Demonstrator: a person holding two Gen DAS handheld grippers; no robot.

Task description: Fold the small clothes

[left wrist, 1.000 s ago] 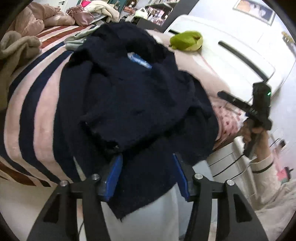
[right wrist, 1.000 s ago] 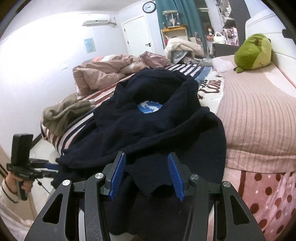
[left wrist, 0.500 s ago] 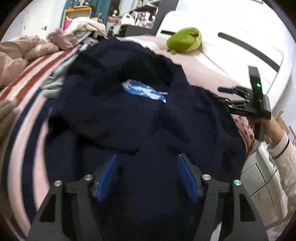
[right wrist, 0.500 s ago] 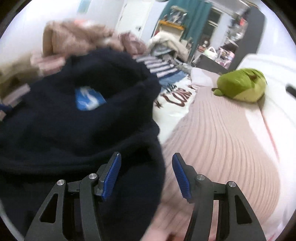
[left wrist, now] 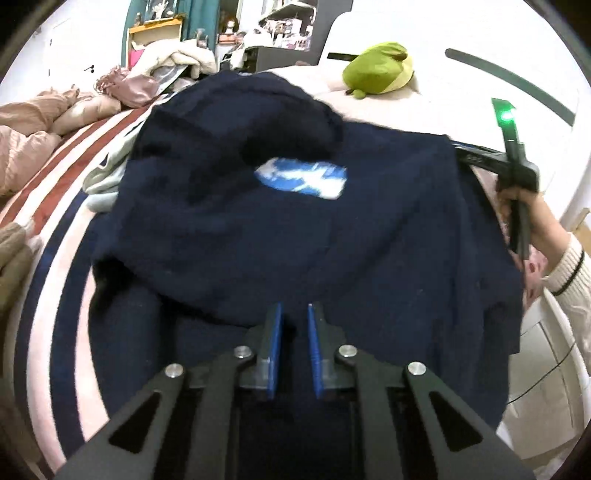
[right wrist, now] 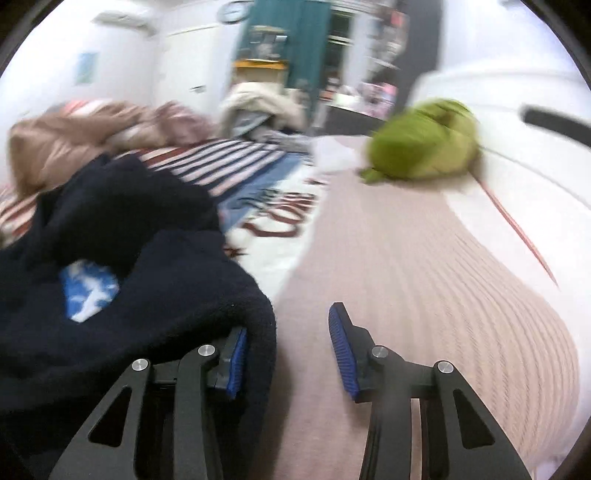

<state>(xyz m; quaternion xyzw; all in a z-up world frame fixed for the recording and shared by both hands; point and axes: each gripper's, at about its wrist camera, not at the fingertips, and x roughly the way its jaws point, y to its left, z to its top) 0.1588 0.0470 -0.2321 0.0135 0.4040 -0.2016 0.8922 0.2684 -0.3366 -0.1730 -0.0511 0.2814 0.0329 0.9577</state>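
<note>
A dark navy sweater (left wrist: 280, 229) with a blue and white patch (left wrist: 301, 179) lies rumpled across a striped bed (left wrist: 62, 236). The left gripper (left wrist: 294, 325) has its 2 blue pads drawn narrow on the sweater's near edge. The right gripper (right wrist: 288, 347) is spread wide, the sweater's edge draped over its left finger (right wrist: 236, 360). A green plush toy (right wrist: 421, 146) rests near the headboard.

green plush toy (right wrist: 424, 142), striped bedding (left wrist: 48, 236), pink ribbed blanket (right wrist: 424, 280), wall clock (right wrist: 231, 10)
</note>
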